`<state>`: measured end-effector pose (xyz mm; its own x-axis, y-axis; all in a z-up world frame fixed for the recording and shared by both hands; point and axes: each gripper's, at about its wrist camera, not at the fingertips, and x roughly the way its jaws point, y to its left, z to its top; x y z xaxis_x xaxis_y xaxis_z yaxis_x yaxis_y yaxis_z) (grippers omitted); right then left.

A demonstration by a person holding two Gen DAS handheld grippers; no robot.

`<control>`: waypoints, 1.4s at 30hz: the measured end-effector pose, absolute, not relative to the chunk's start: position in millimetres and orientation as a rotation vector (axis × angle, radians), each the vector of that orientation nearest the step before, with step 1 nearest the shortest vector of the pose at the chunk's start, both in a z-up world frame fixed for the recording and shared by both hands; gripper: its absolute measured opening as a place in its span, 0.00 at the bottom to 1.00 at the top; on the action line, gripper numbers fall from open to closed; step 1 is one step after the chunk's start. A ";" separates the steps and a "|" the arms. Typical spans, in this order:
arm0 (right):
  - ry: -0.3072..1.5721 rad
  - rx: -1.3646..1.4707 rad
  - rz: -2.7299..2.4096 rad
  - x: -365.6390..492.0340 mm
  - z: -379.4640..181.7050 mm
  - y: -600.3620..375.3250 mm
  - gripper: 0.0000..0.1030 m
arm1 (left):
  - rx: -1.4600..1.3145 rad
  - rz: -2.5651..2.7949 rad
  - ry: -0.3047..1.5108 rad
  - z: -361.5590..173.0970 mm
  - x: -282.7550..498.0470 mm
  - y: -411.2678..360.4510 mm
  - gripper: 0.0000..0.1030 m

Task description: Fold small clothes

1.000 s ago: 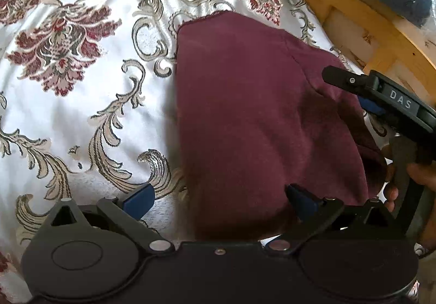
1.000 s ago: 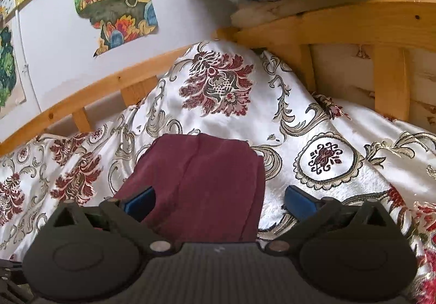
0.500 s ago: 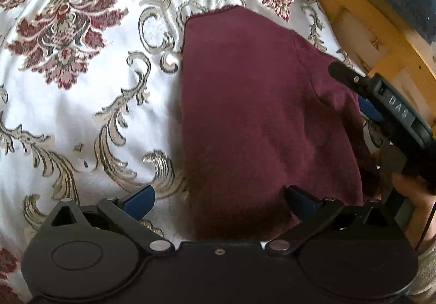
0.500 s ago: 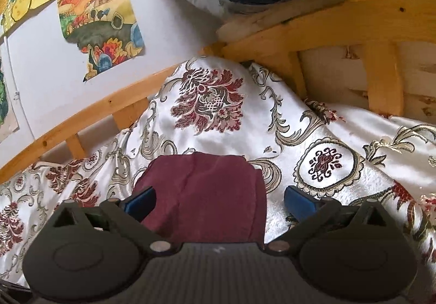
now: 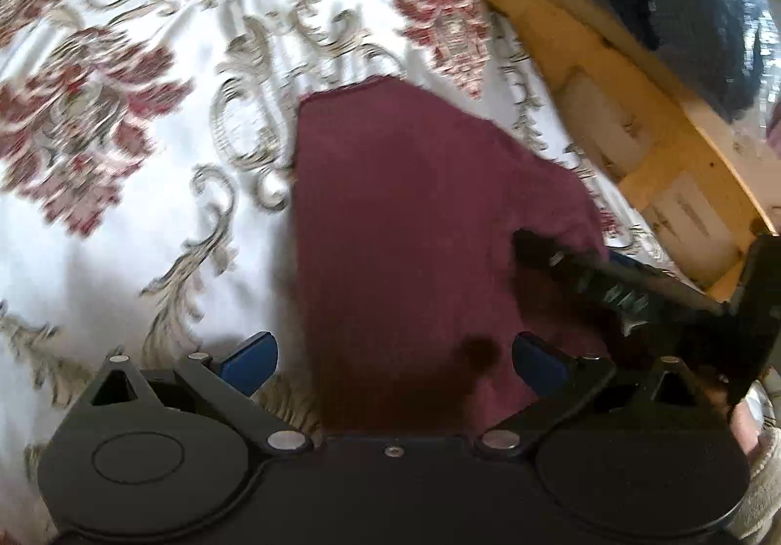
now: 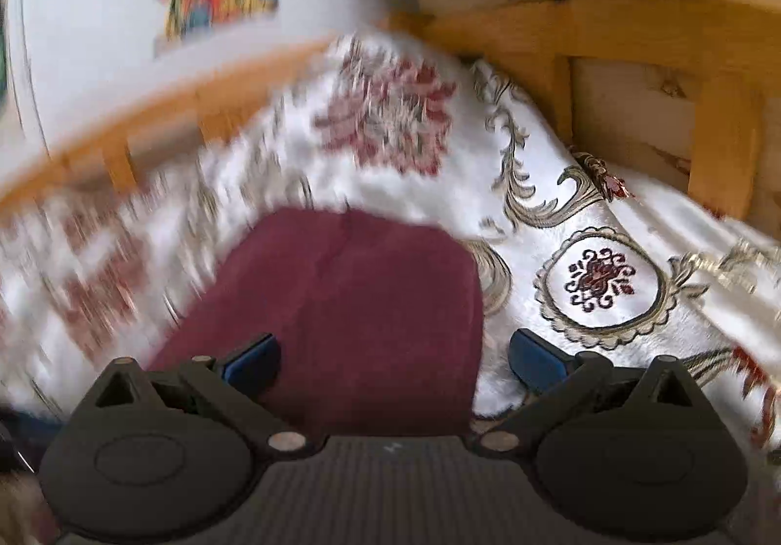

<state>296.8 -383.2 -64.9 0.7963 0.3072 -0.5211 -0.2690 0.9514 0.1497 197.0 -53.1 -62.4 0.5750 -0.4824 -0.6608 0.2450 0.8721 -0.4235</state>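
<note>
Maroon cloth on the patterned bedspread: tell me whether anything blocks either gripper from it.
Nothing visible does. The folded maroon cloth lies bare on the white floral bedspread; the left gripper and right gripper are open, with the cloth's near edge between their fingers.

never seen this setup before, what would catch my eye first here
A maroon garment lies folded on a white bedspread patterned with red and gold flowers. Both tongs are open over its near edge: left, right. A wooden bed frame runs behind.
</note>
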 end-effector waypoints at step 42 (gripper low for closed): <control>0.564 0.132 0.374 317.9 -75.8 -390.5 0.88 | -0.242 -0.554 0.960 -87.5 229.7 -63.8 1.00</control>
<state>317.9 -390.5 -75.8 0.7802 0.3808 -0.4963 -0.3092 0.9244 0.2232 229.7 -63.8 -87.5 0.4484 -0.5470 -0.7069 0.3386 0.8359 -0.4320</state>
